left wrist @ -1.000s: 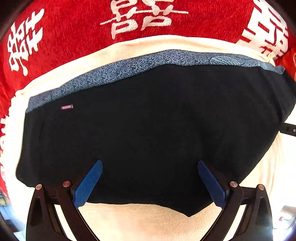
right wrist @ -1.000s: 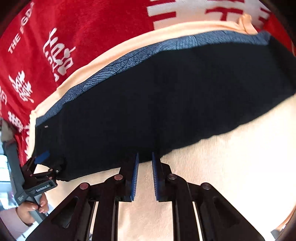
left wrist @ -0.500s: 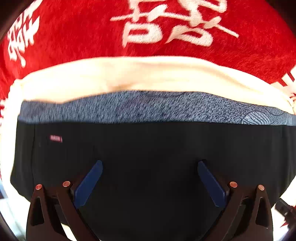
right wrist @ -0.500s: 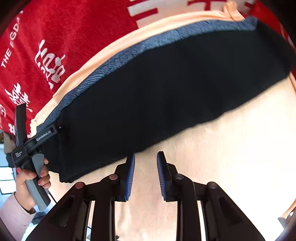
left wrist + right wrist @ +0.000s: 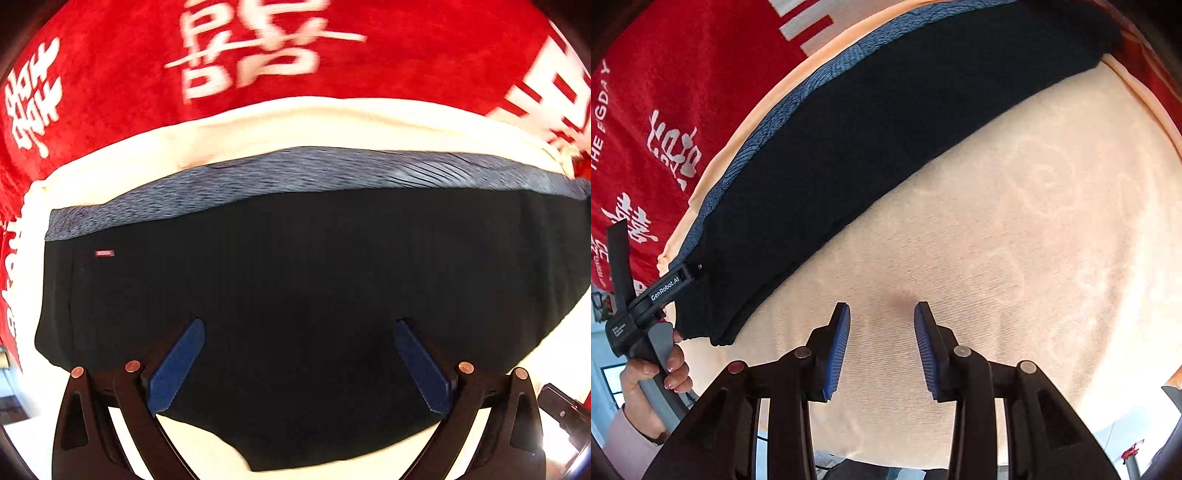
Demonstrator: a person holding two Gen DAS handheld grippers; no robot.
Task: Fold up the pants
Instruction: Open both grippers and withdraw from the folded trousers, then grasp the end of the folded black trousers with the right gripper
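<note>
On the cream terry cloth, the black knit pants with a blue-grey waistband lie folded into a long band. Left gripper: fingers spread wide, hovering over the band's near edge, gripping nothing. Right gripper: fingers parted, empty, over bare cloth, apart from the pants. The band's long axis runs crosswise to the left gripper, which is nearer.

Ahead of the tongs we see a cream towel spread flat; beyond it lies a red cloth with white characters, perhaps a blanket, though blur hides details.
</note>
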